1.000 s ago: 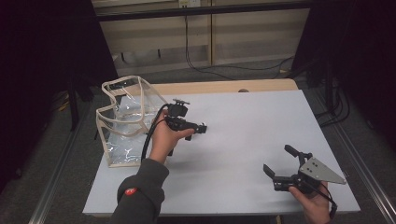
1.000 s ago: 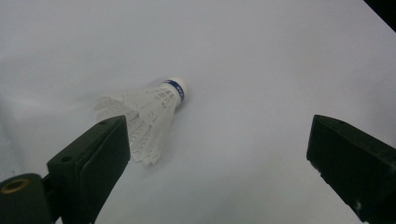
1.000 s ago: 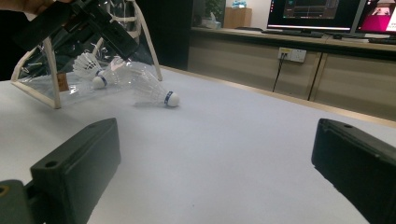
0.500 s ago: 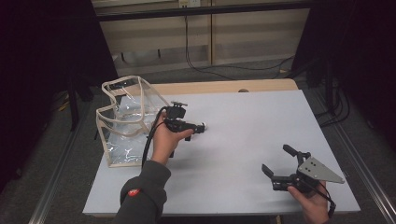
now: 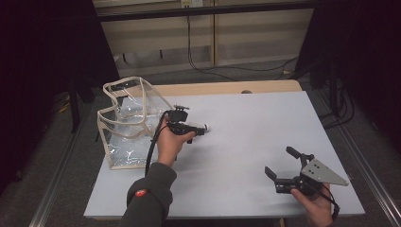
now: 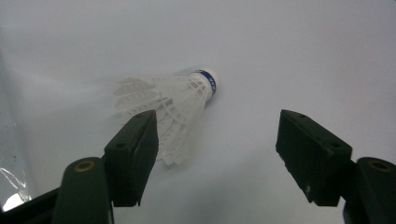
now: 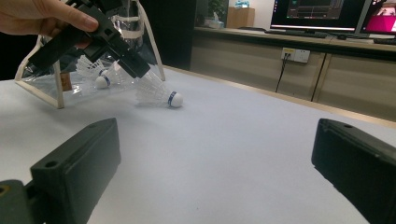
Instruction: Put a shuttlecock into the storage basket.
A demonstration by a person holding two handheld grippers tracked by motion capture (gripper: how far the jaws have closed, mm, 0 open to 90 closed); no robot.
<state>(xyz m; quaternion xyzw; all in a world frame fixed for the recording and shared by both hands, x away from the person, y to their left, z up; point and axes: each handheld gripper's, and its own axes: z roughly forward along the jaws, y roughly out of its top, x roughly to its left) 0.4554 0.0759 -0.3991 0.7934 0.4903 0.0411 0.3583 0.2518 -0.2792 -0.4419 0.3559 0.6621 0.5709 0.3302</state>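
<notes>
Here we see a white feathered shuttlecock with a blue band and a white cork tip [image 6: 180, 100] lying on its side on the pale grey table top [image 5: 265, 123]. It rests just beside the open mouth of the clear plastic bag with cream edging [image 5: 130, 125], on the side away from the bag's back wall. In the right gripper view we can see this shuttlecock [image 7: 158, 95] with its tip pointing away from the bag.

Our left gripper [image 6: 219, 140] is right over the shuttlecock. Its two black jaws are spread wide. One jaw is just in front of the feathers, and we cannot tell if it touches them. The other jaw is apart from the shuttlecock, over bare table. Nothing is held between them. In the high view our left hand [image 5: 171, 142] holds this gripper just next to the bag.

Inside the bag we see another white shuttlecock [image 7: 95, 72] lying on the bottom.

Our right gripper [image 5: 283, 166] is well away from the bag, near the front corner of the table. Its jaws are wide too, and they hold nothing. Our right hand [image 5: 316, 204] grips it from below.
</notes>
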